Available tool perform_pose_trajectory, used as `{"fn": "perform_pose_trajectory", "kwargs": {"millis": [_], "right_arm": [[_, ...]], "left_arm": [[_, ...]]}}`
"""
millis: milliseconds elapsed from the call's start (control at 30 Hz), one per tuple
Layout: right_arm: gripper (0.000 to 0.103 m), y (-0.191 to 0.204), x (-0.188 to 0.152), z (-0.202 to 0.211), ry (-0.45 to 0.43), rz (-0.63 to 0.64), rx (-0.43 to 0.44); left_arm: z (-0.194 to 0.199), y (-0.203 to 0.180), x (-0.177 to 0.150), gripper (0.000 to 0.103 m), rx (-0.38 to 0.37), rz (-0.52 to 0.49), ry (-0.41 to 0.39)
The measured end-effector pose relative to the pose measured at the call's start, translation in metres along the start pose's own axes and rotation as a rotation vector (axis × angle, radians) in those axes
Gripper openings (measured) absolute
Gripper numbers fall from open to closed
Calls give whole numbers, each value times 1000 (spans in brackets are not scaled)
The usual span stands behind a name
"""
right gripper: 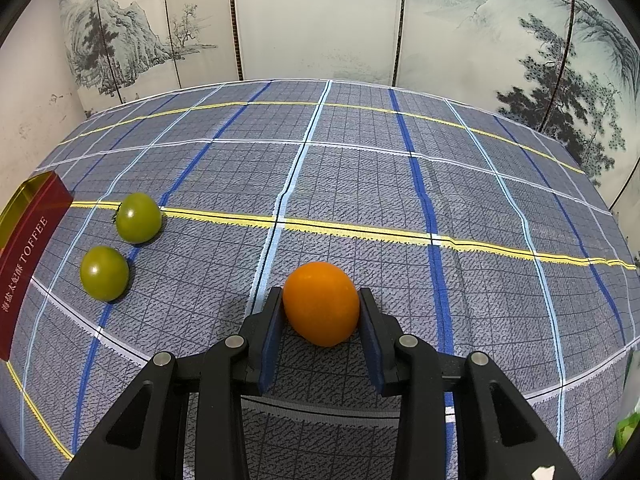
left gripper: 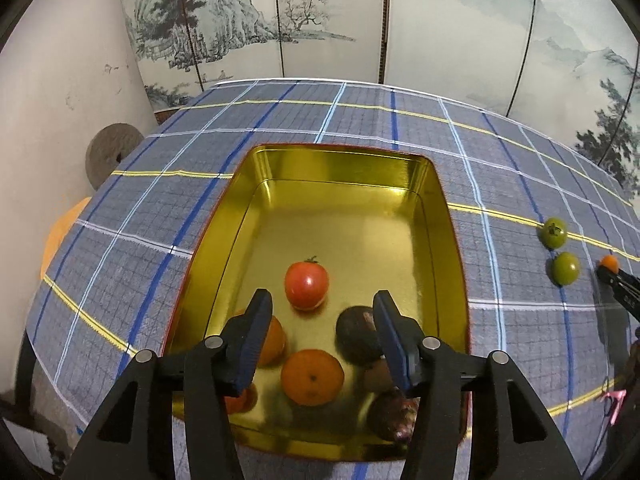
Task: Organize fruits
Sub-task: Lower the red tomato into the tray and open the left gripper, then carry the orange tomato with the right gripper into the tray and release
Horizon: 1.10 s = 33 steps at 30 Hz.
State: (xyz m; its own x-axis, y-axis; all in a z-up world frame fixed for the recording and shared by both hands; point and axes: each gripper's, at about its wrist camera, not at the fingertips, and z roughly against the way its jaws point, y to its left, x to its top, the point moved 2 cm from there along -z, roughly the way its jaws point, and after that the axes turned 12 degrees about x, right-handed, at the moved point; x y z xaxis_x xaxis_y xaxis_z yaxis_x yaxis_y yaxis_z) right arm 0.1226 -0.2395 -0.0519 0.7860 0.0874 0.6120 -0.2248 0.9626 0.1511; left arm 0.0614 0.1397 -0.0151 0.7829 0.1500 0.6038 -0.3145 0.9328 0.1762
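Note:
A gold tin (left gripper: 344,200) holds a red tomato (left gripper: 307,284), an orange mandarin (left gripper: 312,378), a dark round fruit (left gripper: 354,334) and several more fruits partly hidden behind the fingers. Above the tin's near end hangs my left gripper (left gripper: 323,300), open and holding nothing. My right gripper (right gripper: 321,294) is shut on a small orange fruit (right gripper: 322,304) just over the checked cloth; the left wrist view also catches that gripper (left gripper: 612,276) at its right edge. Two green tomatoes (right gripper: 139,218) (right gripper: 105,273) lie on the cloth between the tin's red side (right gripper: 28,248) and the right gripper.
A blue-grey checked tablecloth (right gripper: 360,168) covers the table, and a painted folding screen (right gripper: 320,20) stands behind it. A round stone disc (left gripper: 108,156) leans by the wall past the table's left edge. Something green and white (right gripper: 628,420) shows at the right edge.

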Motion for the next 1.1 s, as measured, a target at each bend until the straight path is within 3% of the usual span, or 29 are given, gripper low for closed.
{"fn": "perform_pose_trajectory", "kwargs": {"millis": [633, 1100], "right_arm": [[32, 4, -3, 4, -4, -20, 14], [32, 50, 10, 31, -48, 38, 93]], "left_arm": [[20, 10, -17, 61, 23, 44, -25], [22, 26, -24, 61, 12, 97, -14]]}}
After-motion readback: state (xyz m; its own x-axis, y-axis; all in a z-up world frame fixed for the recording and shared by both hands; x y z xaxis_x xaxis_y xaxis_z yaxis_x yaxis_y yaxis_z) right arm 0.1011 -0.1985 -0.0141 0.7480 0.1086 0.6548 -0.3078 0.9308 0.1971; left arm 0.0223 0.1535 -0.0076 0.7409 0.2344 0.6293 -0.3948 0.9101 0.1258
